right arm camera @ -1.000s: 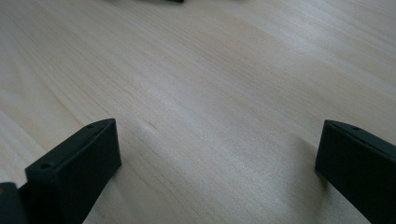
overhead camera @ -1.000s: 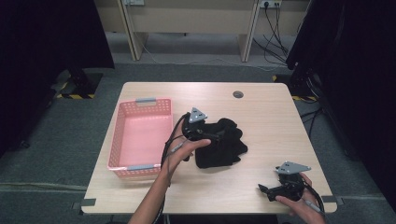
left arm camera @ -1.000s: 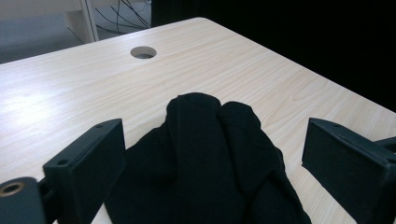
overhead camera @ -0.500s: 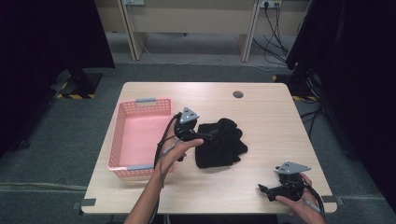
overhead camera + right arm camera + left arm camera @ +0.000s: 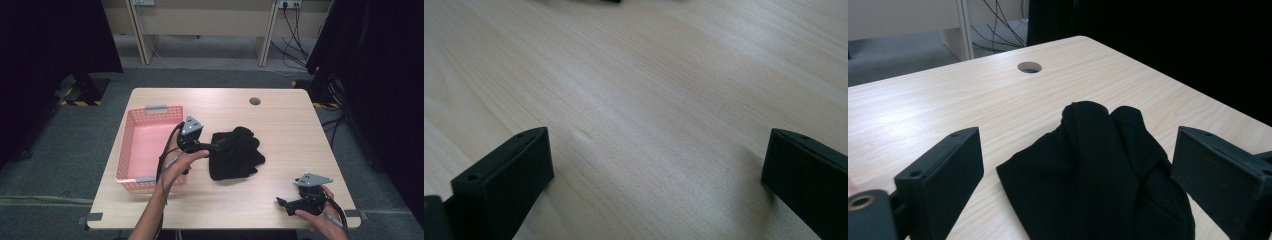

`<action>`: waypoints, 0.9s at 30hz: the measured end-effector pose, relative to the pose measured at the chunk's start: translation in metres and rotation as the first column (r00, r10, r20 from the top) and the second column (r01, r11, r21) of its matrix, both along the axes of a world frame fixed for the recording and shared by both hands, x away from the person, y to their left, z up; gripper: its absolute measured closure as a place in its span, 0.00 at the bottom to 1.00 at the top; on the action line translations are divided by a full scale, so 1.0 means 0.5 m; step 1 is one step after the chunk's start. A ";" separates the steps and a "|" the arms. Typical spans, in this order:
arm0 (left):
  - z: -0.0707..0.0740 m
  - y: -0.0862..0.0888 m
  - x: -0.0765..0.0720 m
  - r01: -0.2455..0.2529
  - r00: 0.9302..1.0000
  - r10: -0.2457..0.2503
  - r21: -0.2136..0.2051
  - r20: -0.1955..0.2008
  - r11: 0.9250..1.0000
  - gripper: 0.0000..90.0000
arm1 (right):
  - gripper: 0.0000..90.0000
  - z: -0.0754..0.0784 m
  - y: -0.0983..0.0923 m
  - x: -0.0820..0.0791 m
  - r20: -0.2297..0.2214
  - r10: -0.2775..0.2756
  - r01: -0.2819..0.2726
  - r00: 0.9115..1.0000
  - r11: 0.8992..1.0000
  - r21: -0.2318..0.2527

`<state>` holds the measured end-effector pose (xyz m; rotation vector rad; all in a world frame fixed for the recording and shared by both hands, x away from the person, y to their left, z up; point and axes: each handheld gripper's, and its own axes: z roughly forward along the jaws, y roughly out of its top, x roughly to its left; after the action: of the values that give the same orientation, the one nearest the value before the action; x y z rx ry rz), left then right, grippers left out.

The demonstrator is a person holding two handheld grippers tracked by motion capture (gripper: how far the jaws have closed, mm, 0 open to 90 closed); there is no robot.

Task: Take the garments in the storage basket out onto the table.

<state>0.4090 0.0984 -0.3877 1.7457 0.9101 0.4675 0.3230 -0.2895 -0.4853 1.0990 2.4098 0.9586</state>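
Note:
A heap of black cloth (image 5: 235,152) lies in the middle of the wooden table (image 5: 290,125). My left gripper (image 5: 216,146) is at the cloth's left edge, open. In the left gripper view the black cloth (image 5: 1098,175) lies between and beyond the two wide-apart jaws, with neither jaw pressing it. My right gripper (image 5: 282,203) rests near the table's front right corner, open, held by a hand. In the right gripper view its jaws stand wide over bare wood (image 5: 649,100).
A pink plastic basket (image 5: 131,145) sits on the left part of the table, beside my left hand. A round cable hole (image 5: 255,101) is at the back of the tabletop. Desk legs and cables stand beyond the far edge.
My left gripper has drawn back leftward, from over the cloth to its left edge. The right gripper has stayed put.

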 end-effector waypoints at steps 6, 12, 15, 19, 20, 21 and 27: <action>-0.002 0.015 -0.007 -0.003 1.000 0.003 0.000 0.002 1.000 0.07 | 0.00 0.000 0.000 0.000 0.000 0.000 0.000 1.000 1.000 0.000; 0.006 0.028 -0.017 -0.007 1.000 0.007 -0.018 0.014 1.000 0.07 | 0.00 0.000 0.000 0.000 0.000 0.000 0.000 1.000 1.000 0.001; 0.016 0.037 -0.033 -0.005 0.999 0.005 -0.018 0.036 1.000 0.07 | 0.00 0.000 0.000 0.000 0.000 0.000 0.000 1.000 1.000 0.000; 0.018 0.041 -0.042 -0.002 0.999 0.003 -0.021 0.042 1.000 0.07 | 0.00 0.000 0.000 0.000 0.000 0.000 0.000 1.000 1.000 0.000; 0.018 0.041 -0.042 -0.002 0.999 0.003 -0.021 0.042 1.000 0.07 | 0.00 0.000 0.000 0.000 0.000 0.000 0.000 1.000 1.000 0.000; 0.020 0.049 -0.059 0.001 0.999 0.000 -0.020 0.050 1.000 0.07 | 0.00 0.000 0.000 0.000 0.000 0.000 0.000 1.000 1.000 0.000; 0.019 0.053 -0.066 0.000 0.999 0.001 -0.019 0.052 1.000 0.07 | 0.00 0.000 0.000 0.000 0.000 0.000 0.000 1.000 1.000 0.000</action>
<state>0.3759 0.1250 -0.3781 1.7087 0.8753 0.5003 0.3230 -0.2895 -0.4853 1.0994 2.4097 0.9582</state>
